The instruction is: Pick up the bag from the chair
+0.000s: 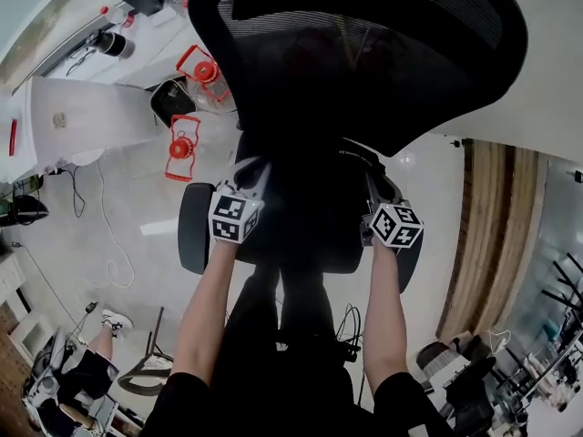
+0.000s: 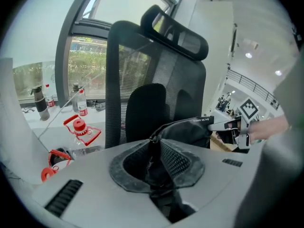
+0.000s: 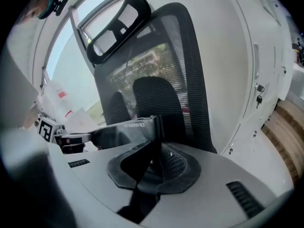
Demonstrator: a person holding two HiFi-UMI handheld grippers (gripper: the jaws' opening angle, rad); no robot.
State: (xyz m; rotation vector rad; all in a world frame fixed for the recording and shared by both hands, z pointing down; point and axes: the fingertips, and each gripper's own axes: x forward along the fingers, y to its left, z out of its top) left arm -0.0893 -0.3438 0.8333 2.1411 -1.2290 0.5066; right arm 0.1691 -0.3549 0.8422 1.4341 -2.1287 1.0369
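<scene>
A black bag point(image 1: 314, 203) hangs just over the seat of a black mesh office chair point(image 1: 364, 53), stretched between my two grippers. My left gripper point(image 1: 258, 178) is shut on the bag's left end; in the left gripper view its jaws point(image 2: 154, 146) pinch a fold of black fabric. My right gripper point(image 1: 372, 188) is shut on the bag's right end; in the right gripper view its jaws point(image 3: 154, 144) clamp a black strap. The bag's top band point(image 3: 128, 127) runs across to the left gripper point(image 3: 71, 139). From the left gripper view the bag point(image 2: 190, 129) reaches the right gripper point(image 2: 228, 126).
The chair's armrests point(image 1: 194, 226) flank both grippers, and its backrest point(image 2: 142, 80) stands close behind the bag. Red-framed bottles point(image 1: 182, 148) lie on the floor at left beside a white table point(image 1: 82, 112). A wooden panel point(image 1: 487, 235) runs along the right. A seated person point(image 1: 86, 362) is at lower left.
</scene>
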